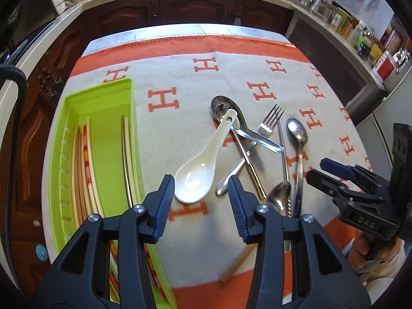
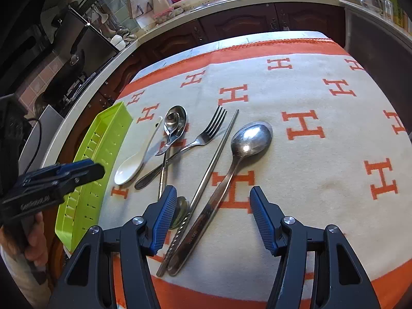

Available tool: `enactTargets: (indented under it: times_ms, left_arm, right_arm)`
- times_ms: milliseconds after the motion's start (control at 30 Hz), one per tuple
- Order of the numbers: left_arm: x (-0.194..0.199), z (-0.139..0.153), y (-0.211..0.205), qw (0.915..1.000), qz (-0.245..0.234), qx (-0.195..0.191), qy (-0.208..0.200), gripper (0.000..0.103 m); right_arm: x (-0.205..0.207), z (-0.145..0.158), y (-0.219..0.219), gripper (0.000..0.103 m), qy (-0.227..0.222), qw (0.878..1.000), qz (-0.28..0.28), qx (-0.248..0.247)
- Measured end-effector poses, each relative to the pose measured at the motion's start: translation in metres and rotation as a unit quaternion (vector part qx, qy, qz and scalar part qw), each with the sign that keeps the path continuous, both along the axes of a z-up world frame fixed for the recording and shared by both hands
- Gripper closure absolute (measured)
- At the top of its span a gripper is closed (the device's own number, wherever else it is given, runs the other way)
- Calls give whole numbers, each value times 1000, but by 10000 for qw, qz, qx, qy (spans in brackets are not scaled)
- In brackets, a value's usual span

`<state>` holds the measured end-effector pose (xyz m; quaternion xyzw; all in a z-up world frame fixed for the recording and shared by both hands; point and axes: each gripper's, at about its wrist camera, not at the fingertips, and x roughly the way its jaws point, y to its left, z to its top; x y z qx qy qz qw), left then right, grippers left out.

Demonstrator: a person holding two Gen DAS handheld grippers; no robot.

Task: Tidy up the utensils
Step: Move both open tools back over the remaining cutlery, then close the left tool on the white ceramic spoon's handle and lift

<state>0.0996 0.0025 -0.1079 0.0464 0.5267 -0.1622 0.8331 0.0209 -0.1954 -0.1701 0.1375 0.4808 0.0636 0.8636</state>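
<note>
With chopsticks (image 1: 85, 164) already lying in the green tray (image 1: 58, 139) left of the spread, empty left gripper (image 1: 201, 189), the white spoon (image 1: 199, 164) and metal cutlery (image 2: 206, 139) ahead of both grippers are still waiting, the right gripper (image 2: 213, 216) likewise gaping empty.

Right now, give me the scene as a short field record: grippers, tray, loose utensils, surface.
left gripper: open, jaws either side of the white spoon's bowl, holding nothing
right gripper: open, above the big spoon's handle, empty
tray: green, on the left, holds chopsticks
white spoon: ceramic, on the cloth beside the tray
fork: crossed with other metal pieces
big spoon: bowl up, next to a metal chopstick
surface: orange and cream cloth with H pattern
</note>
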Motion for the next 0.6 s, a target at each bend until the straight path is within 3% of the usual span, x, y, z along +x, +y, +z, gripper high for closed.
enactTargets:
  times_ms: [233,600]
  left_arm:
    - [38,-25,-14,9981,-421,331,316,64]
    - [49,-50,-32,9912,-955,810,441,64]
  right_arm:
    - [4,-4,-7,43,51,9999,-58,69]
    - [7,-5,-4,43,32,10000,2,93]
